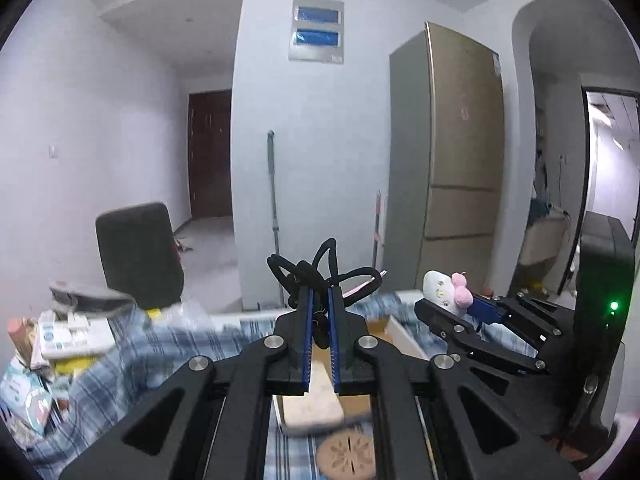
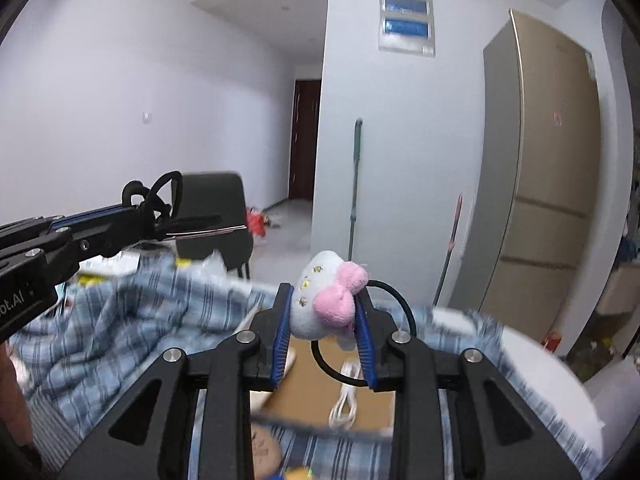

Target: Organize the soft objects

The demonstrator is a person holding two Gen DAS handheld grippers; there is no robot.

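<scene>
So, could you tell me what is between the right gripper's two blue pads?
A white plush toy with a pink bow, pinched in the right gripper; the right wrist view shows it best.

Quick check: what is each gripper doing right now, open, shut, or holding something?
Left gripper: shut on a bundle of black hair ties.
Right gripper: shut on a white plush toy with a pink bow and a black elastic loop.

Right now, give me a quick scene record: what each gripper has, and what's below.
left gripper: shut on black hair ties
right gripper: shut on white plush hair tie, pink bow, black loop hanging
below: open cardboard box on blue plaid cloth
box contents: white cable
background: gold fridge, dark chair
</scene>
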